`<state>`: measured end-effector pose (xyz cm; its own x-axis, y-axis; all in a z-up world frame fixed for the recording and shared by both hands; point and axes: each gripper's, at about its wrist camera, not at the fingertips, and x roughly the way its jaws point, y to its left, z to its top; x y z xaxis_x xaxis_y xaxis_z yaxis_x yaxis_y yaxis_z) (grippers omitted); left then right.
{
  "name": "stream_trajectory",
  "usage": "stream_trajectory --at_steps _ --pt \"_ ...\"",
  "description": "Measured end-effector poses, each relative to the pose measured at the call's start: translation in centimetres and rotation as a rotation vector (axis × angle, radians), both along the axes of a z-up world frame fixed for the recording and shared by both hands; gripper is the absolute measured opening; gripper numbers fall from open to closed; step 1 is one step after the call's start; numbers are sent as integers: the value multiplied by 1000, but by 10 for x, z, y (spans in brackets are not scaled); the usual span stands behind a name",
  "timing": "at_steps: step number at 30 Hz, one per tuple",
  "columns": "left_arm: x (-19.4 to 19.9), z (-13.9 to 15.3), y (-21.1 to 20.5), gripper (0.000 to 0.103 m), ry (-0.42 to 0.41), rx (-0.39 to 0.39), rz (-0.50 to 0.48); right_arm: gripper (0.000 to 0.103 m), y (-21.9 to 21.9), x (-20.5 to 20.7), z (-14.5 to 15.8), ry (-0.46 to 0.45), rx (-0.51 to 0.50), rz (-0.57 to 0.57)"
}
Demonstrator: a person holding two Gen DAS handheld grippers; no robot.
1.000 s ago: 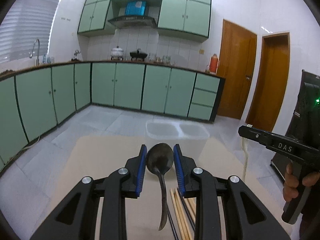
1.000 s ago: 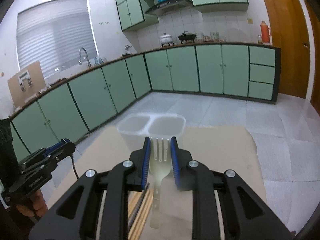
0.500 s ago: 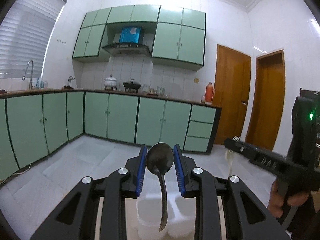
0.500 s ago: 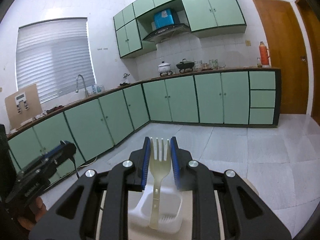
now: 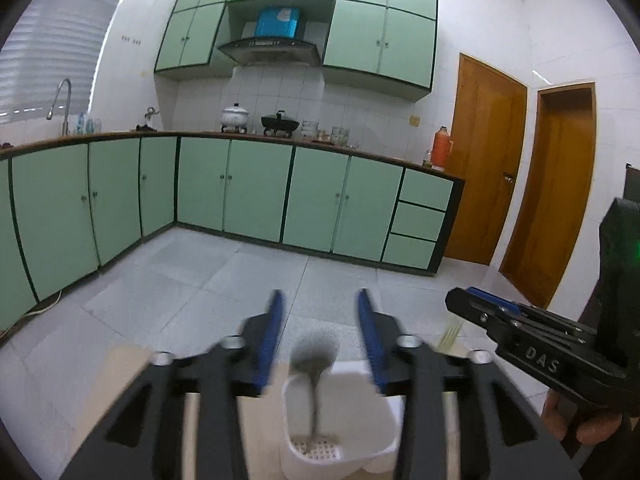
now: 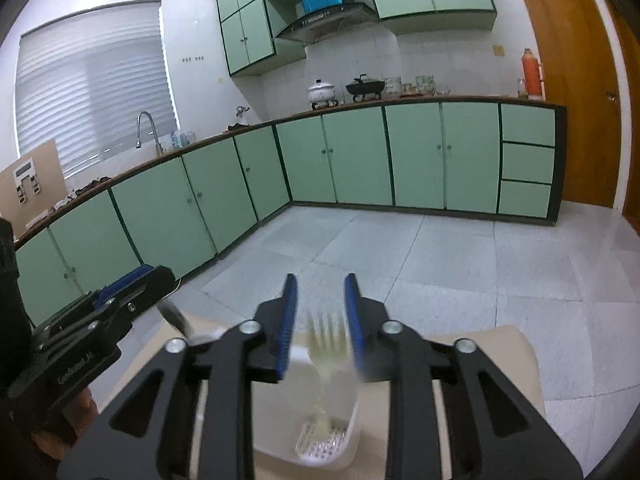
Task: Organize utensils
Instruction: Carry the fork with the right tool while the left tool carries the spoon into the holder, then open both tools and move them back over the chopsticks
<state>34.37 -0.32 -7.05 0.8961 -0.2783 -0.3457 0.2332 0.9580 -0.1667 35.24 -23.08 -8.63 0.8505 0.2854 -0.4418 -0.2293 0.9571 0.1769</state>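
Your spoon [image 5: 314, 364] looks like dull dark metal; the fork [image 6: 327, 344] is pale, slightly see-through plastic. The holder [image 5: 360, 432] is smooth white plastic with a perforated base. Both grippers, left [image 5: 319, 334] and right [image 6: 320, 320], are matt black plastic with ribbed blue pads [image 5: 269, 340] and shiny metal bolts. Your worktop [image 6: 516, 344] looks matt beige.

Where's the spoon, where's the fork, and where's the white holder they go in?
spoon [image 5: 314, 354]: left wrist view, on its dark blurred bowl.
fork [image 6: 326, 330]: right wrist view, on its pale tines.
white holder [image 5: 376, 434]: left wrist view, on its right wall.
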Motion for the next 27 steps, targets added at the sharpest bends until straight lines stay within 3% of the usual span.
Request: stream_trajectory --at_steps 3,7,11,13,15,27 --pt "-11 4 3 44 -9 11 3 30 -4 -9 2 1 13 -9" --pt "-29 12 8 54 -2 27 25 43 -11 -33 12 -29 16 -44" --pt "-61 13 12 68 19 51 44 61 -17 -70 13 -41 -6 -74" --pt "-78 9 15 73 42 50 44 76 -20 -94 9 -35 -16 -93" --pt "-99 0 17 76 71 46 46 83 -21 -115 4 -36 -23 -111" --pt "-199 -63 32 79 249 86 76 84 -2 -238 -50 52 -28 -148"
